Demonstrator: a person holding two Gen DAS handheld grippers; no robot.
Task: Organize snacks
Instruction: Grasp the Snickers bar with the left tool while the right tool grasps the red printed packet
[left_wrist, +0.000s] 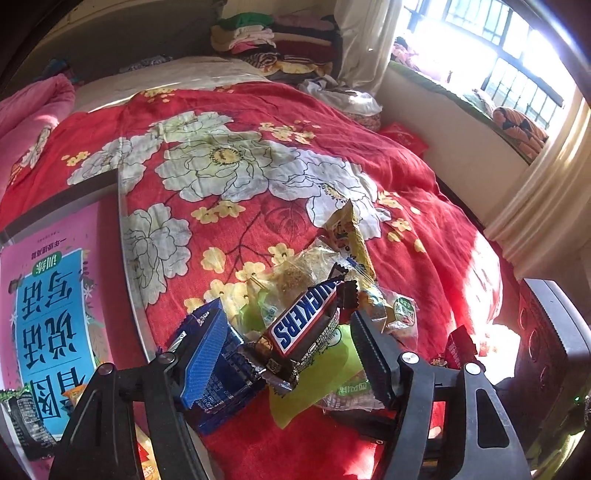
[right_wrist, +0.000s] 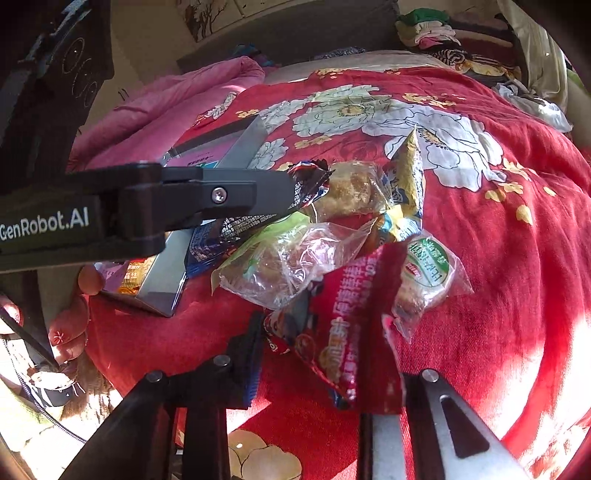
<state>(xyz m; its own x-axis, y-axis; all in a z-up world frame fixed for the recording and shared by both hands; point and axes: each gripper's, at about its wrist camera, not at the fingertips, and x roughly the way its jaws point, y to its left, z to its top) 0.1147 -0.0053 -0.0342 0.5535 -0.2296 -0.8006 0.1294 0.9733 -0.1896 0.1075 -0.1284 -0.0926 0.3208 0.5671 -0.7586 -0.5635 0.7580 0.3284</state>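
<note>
Snickers bar (left_wrist: 304, 321) lies diagonally between half-open left fingers (left_wrist: 207, 328); right fingers (right_wrist: 255, 354) clamp red packet (right_wrist: 343, 325).

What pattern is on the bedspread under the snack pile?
Red bedspread printed with large white flowers and small yellow blossoms; clearest in the left wrist view.

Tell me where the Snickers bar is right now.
In the left wrist view the Snickers bar lies lower centre, between the left gripper's fingers, atop the snack pile on the red floral bedspread, beside a blue wafer packet.
</note>
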